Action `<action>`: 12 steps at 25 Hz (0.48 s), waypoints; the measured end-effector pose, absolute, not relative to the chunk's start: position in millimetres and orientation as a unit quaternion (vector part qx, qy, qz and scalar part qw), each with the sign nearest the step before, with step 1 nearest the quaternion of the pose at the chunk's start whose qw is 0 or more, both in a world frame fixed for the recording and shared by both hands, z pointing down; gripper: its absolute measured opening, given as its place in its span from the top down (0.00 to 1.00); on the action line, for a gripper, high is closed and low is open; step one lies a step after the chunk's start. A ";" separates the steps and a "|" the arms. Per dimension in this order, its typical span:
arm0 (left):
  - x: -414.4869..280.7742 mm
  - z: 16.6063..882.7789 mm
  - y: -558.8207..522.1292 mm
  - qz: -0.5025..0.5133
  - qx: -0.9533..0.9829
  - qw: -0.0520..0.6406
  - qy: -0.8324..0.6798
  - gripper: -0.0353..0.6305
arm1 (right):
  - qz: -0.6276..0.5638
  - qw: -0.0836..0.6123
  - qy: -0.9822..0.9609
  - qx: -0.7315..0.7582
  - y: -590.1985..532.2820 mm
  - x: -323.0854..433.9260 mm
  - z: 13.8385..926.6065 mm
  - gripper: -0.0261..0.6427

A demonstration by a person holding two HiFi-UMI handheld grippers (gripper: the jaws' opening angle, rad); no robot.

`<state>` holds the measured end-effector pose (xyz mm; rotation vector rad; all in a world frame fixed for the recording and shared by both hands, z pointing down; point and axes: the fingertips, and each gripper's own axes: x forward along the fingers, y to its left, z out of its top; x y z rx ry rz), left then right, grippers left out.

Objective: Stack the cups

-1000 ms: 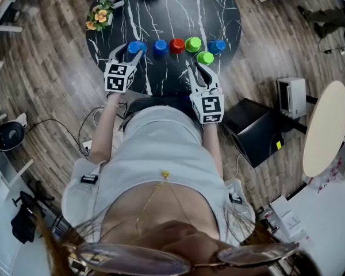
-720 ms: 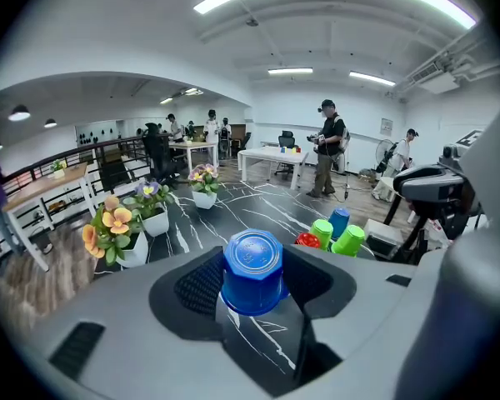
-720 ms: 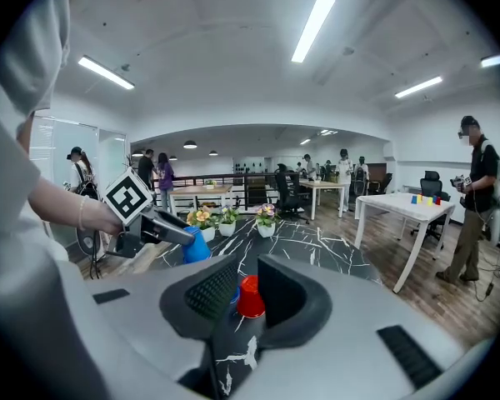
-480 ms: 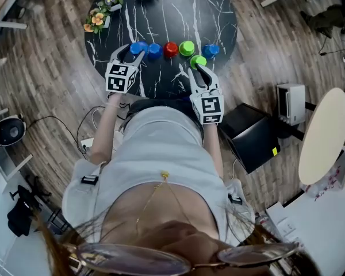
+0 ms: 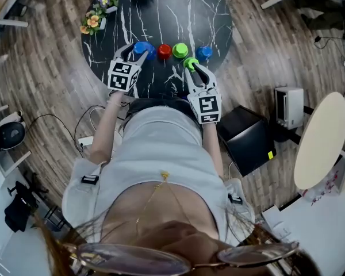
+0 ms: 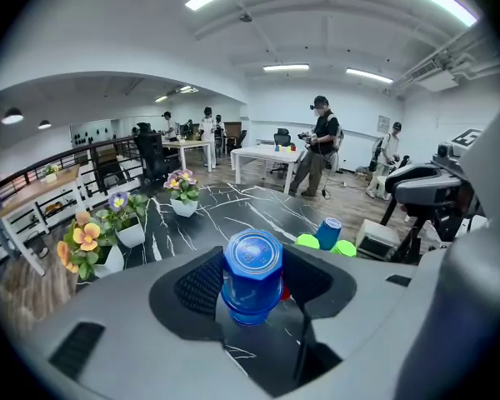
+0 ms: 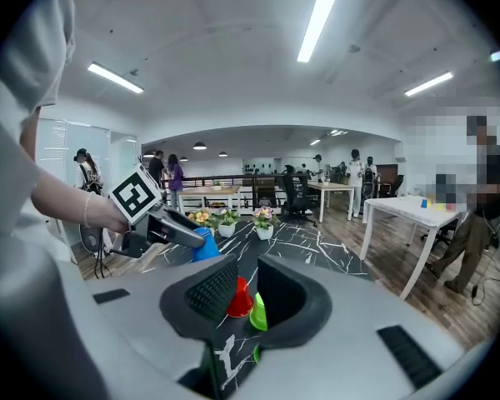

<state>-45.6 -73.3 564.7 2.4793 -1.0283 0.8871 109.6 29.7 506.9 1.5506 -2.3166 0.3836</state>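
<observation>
The blue cup (image 6: 252,265) is upside down between the two jaws of the left gripper (image 6: 254,294), which squeeze it from both sides. It is held by its sides so the open end points down, ready to drop over another cup like a hat. In the right gripper view it seems to be lifted a little off the black table (image 5: 178,10). In the head view a second blue cup (image 5: 153,52) shows right beside it. I think that is the one it should go onto, but I cannot tell if the two touch. Next in the row come the red cup (image 5: 164,51), a green cup (image 5: 180,50) and a far blue cup (image 5: 204,53). They look upside down too and stand near each other, so each one is easy to pick up and put over the next. A nearer green cup (image 5: 190,63) stands out of the row, just at the tips of the right gripper (image 7: 248,277). That gripper's jaws are apart with a thin gap and hold nothing, and I think it waits there to take that green cup. Flower pots (image 6: 129,236) stand at the far edge of the table, well apart from the cups, so they should not get knocked.
</observation>
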 end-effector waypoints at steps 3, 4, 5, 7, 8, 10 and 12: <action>-36.5 568.0 -73.8 0.314 0.866 0.157 -0.356 0.59 | 0.134 0.164 -0.816 0.537 29.8 114.5 509.5 0.84; -33.6 569.0 -74.1 0.316 0.866 0.157 -0.356 0.59 | 0.135 0.163 -0.818 0.535 29.9 115.9 510.2 0.84; -31.0 570.0 -74.2 0.317 0.865 0.157 -0.355 0.59 | 0.135 0.163 -0.819 0.533 30.2 117.1 511.0 0.84; -25.9 572.7 -74.3 0.321 0.864 0.156 -0.354 0.59 | 0.137 0.162 -0.822 0.529 30.4 119.7 512.9 0.84; -23.4 573.9 -74.5 0.323 0.864 0.155 -0.354 0.59 | 0.137 0.162 -0.823 0.527 30.3 121.3 513.9 0.84; -19.0 576.1 -74.3 0.326 0.864 0.154 -0.351 0.59 | 0.139 0.161 -0.824 0.526 30.5 124.0 515.7 0.84; -14.5 577.7 -74.1 0.329 0.864 0.153 -0.349 0.59 | 0.140 0.161 -0.824 0.525 30.6 126.9 517.1 0.84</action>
